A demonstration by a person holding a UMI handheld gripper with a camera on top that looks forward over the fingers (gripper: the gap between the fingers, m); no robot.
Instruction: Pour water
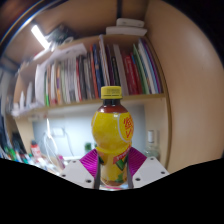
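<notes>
A yellow drink bottle (113, 135) with a yellow cap and a red-and-green label stands upright between my fingers, raised in front of the shelf. My gripper (112, 168) is shut on the bottle's lower part, and both magenta pads (90, 163) press against its sides. The bottle's base is hidden below the fingers. No cup or other vessel is visible.
Beyond the bottle a wooden bookshelf (60, 108) holds a row of upright books (95, 72). Under the shelf lies a cluttered desk area (40, 150) with small items and a bottle-like object (152, 145) at the right. A ceiling light (40, 35) glows above.
</notes>
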